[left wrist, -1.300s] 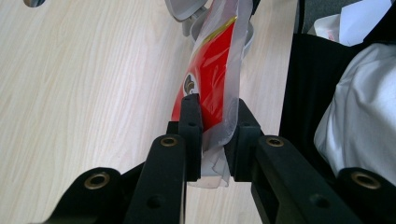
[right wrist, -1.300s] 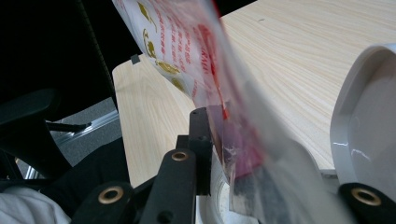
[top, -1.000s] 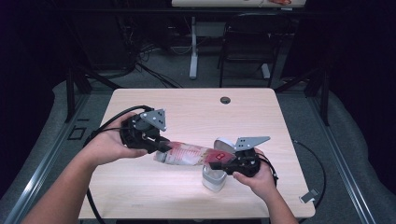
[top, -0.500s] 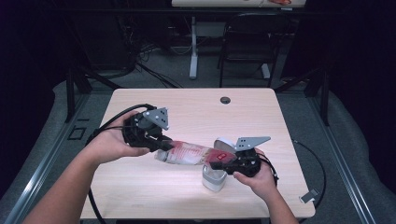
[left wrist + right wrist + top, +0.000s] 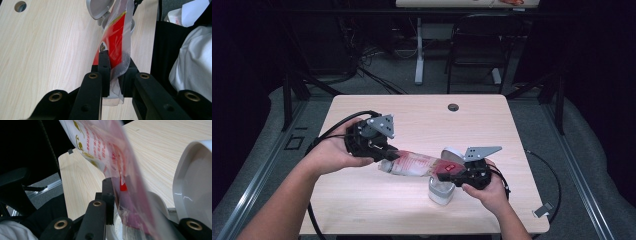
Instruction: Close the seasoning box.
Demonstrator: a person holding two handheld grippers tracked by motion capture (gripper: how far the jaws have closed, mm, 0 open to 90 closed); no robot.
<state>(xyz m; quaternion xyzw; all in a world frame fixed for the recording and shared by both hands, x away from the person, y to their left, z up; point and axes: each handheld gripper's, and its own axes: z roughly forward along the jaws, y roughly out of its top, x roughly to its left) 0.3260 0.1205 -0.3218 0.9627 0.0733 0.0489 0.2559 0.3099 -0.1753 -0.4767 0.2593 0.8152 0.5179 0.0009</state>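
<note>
A: What are the two hands working on?

B: A clear plastic packet (image 5: 414, 163) with a red and gold printed label. It is stretched between the two grippers, off the bench (image 5: 422, 120), lying roughly from nine o'clock to three o'clock across the front half of the bench top.

A: How do the fingers stand on the left gripper (image 5: 384, 152)?

B: Pinched on the packet's end. In the left gripper view the black fingers (image 5: 103, 67) sit on either side of the crumpled plastic (image 5: 115, 50), pressing it flat. They have just been closing a little further, with the packet between them.

A: And the right gripper (image 5: 443, 175)?

B: The same. In the right gripper view its fingers (image 5: 108, 195) clamp the other end of the packet (image 5: 110, 152), and they too have just been closing slightly with the plastic between them.

A: Anything near that end?

B: A small white bin (image 5: 441, 192) with its flip lid (image 5: 452, 154) raised, at about five o'clock on the bench. The right gripper's end of the packet hangs right above its mouth; the rim (image 5: 160, 200) shows just beside the plastic.

A: Anything else on the bench?

B: A round cable hole (image 5: 453, 107) at twelve o'clock, well apart from the hands.
</note>
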